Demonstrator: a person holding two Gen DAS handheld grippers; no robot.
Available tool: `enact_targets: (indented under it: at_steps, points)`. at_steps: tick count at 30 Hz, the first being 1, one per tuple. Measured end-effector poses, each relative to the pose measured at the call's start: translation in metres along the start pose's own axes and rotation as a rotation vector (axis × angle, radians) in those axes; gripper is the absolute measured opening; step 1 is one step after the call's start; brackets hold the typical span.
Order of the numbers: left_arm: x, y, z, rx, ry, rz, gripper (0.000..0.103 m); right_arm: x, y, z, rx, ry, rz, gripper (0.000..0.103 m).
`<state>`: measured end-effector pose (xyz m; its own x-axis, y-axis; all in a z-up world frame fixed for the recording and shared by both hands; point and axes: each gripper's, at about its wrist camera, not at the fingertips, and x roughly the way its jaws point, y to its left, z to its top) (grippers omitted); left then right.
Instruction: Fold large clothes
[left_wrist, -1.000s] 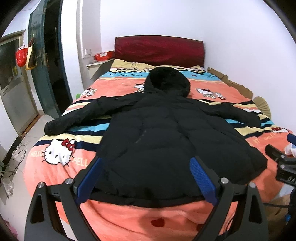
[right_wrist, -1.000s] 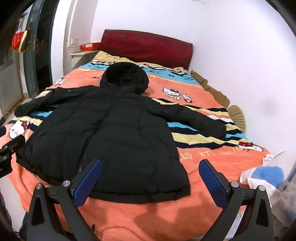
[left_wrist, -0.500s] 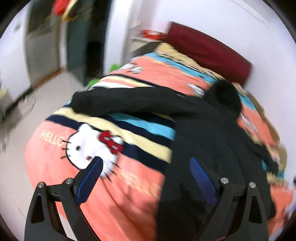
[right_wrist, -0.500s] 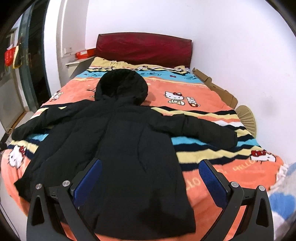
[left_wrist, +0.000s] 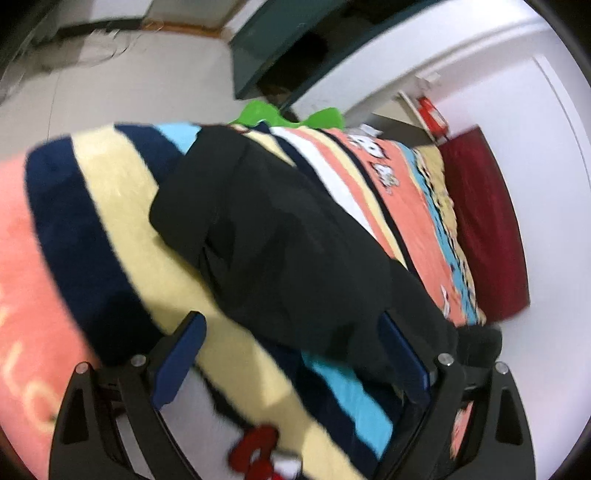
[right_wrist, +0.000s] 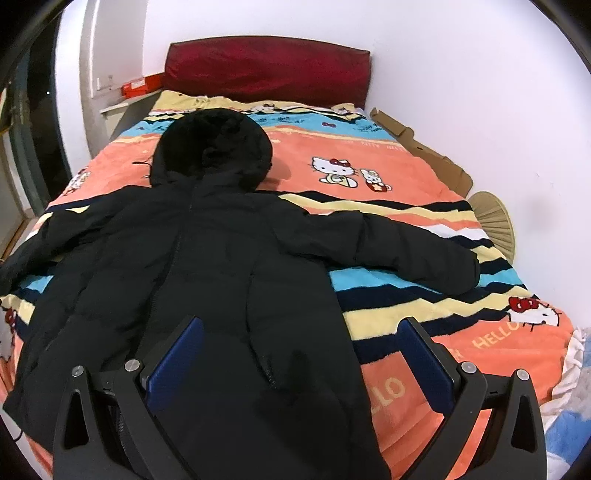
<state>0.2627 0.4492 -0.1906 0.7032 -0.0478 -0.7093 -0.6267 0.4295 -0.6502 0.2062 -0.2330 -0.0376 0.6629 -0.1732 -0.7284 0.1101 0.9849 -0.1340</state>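
A black hooded puffer jacket (right_wrist: 207, 266) lies spread flat on the striped cartoon-cat blanket (right_wrist: 369, 177), hood toward the headboard, both sleeves stretched out sideways. My right gripper (right_wrist: 299, 365) is open and empty, hovering over the jacket's lower body. In the blurred left wrist view the jacket's left sleeve (left_wrist: 266, 240) fills the middle, its cuff near the bed's left edge. My left gripper (left_wrist: 291, 354) is open and empty, just short of that sleeve.
A dark red headboard (right_wrist: 266, 70) stands at the far end, a white wall on the right. Cardboard (right_wrist: 417, 147) and a straw fan (right_wrist: 495, 221) lie along the right edge. Floor, a dark green door (left_wrist: 266, 48) and green items (left_wrist: 288, 114) are left of the bed.
My left gripper has swung left and down from the jacket's hem to the left sleeve at the bed's edge. My right gripper has moved forward over the jacket's body. Both stayed open.
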Motion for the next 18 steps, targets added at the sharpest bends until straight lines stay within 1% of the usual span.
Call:
enact_targets:
  at_steps: [3, 4, 5, 6, 7, 8, 9, 10, 11, 13, 18]
  points:
    - [0.018, 0.008, 0.016, -0.082, -0.019, 0.005, 0.093, 0.006, -0.001, 0.004, -0.004, 0.005, -0.016, 0.103]
    - [0.023, 0.008, 0.021, -0.105, -0.030, 0.009, 0.091, 0.008, -0.002, 0.005, -0.006, 0.004, -0.019, 0.103]
    - [0.025, 0.006, 0.023, -0.107, -0.038, 0.021, 0.088, 0.009, -0.002, 0.006, -0.007, 0.003, -0.022, 0.103]
    - [0.028, 0.004, 0.026, -0.096, -0.039, 0.043, 0.070, 0.009, -0.002, 0.007, -0.007, 0.002, -0.022, 0.103]
    - [0.033, 0.002, 0.028, -0.078, -0.028, 0.072, 0.050, 0.010, -0.003, 0.007, -0.006, 0.000, -0.022, 0.103]
    - [0.037, 0.001, 0.028, -0.067, -0.014, 0.089, 0.040, 0.010, -0.004, 0.007, -0.003, -0.001, -0.021, 0.103]
    - [0.040, 0.000, 0.028, -0.063, -0.006, 0.084, 0.022, 0.012, -0.006, 0.006, 0.003, -0.001, -0.018, 0.103]
    - [0.039, -0.001, 0.026, -0.062, -0.002, 0.055, 0.014, 0.012, -0.007, 0.004, 0.008, 0.001, -0.016, 0.103]
    - [0.036, -0.004, 0.025, -0.048, -0.015, 0.038, 0.012, 0.014, -0.008, 0.003, 0.013, 0.004, -0.015, 0.103]
    - [0.028, -0.014, 0.024, -0.013, -0.036, 0.028, 0.008, 0.016, -0.011, 0.000, 0.020, 0.011, -0.014, 0.103]
    - [0.005, -0.053, 0.023, 0.073, -0.074, -0.001, 0.007, 0.015, -0.021, -0.003, 0.040, 0.002, -0.006, 0.103]
